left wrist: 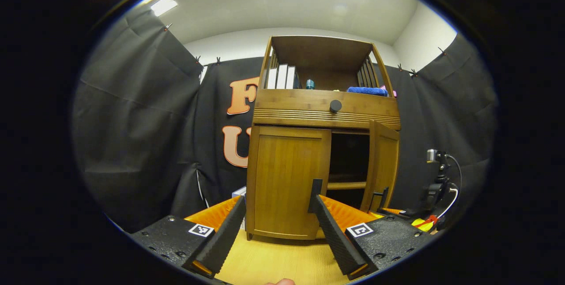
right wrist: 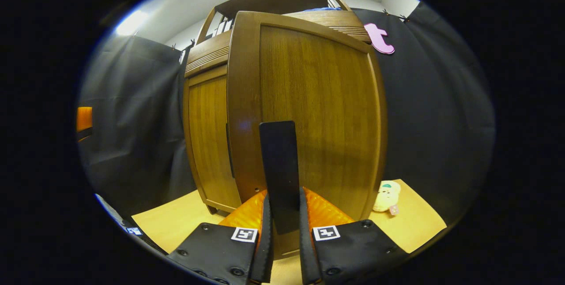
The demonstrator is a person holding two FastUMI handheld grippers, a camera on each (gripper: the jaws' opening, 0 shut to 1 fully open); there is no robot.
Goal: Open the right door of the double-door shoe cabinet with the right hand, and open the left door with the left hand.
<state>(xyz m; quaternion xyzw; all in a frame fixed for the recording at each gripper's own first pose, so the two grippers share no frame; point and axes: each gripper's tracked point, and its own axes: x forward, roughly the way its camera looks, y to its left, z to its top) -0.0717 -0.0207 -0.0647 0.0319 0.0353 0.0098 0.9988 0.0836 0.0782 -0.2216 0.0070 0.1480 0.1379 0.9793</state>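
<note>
Wooden shoe cabinet [left wrist: 309, 113] stands ahead of my left gripper [left wrist: 277, 223] on the pale table [left wrist: 273, 263]. Right door [left wrist: 384, 163] is swung out partway, dark shelf space showing behind it. Left door [left wrist: 287, 179] is flat shut, not yet started. My left gripper is wide open, holding nothing, door panel framed between the fingers. Left door's dark handle [left wrist: 316, 188] runs upright along its inner edge, just by my right-hand finger, so I reckon the next reach shifts a touch that way, fingers either side of it.

Right gripper view: my right gripper [right wrist: 282, 227] is clamped on the upright dark handle [right wrist: 278, 166] of the right door [right wrist: 309, 113], both fingers pressing its lower end. Left door [right wrist: 207, 139] sits behind, edge-on. Hinges hidden, can't tell how far the right door still swings. Small plush toy [right wrist: 386, 196] lies by the door's outer bottom corner, partly cut off.
</note>
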